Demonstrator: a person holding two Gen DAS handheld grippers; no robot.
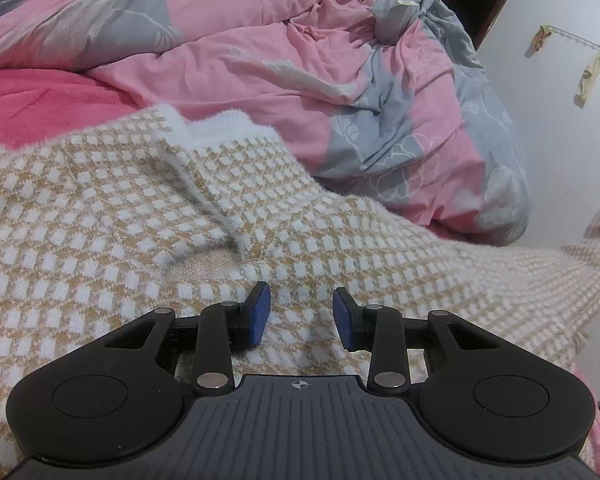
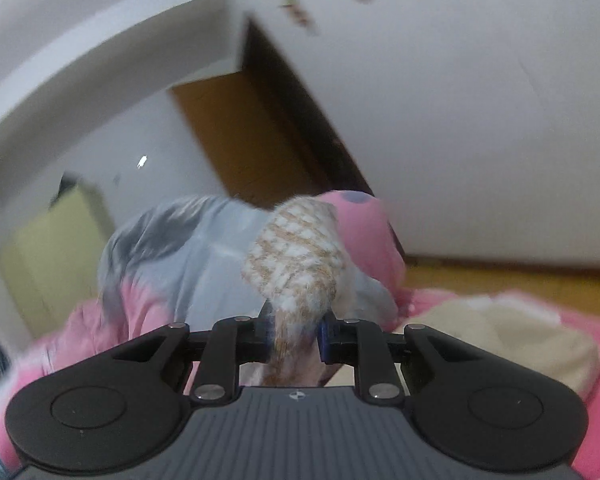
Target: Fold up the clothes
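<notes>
Left wrist view shows one fuzzy tan-and-white checked knit sweater (image 1: pixel 100 216) spread over the bed, its white-edged neckline lying ahead of the left gripper (image 1: pixel 301 316), whose two blue-padded fingers (image 1: pixel 260 312) stand apart just above the knit, holding nothing. One pink-and-grey floral quilt (image 1: pixel 260 60) is heaped behind the sweater, and one deep pink fleece blanket (image 1: pixel 32 104) lies beside it. On the right wrist view, blurred, the right gripper (image 2: pixel 294 336) has its two fingers pinched onto a bunched part of the same sweater (image 2: pixel 296 256), lifted off the bed with one brown wooden door (image 2: pixel 244 140) behind.
</notes>
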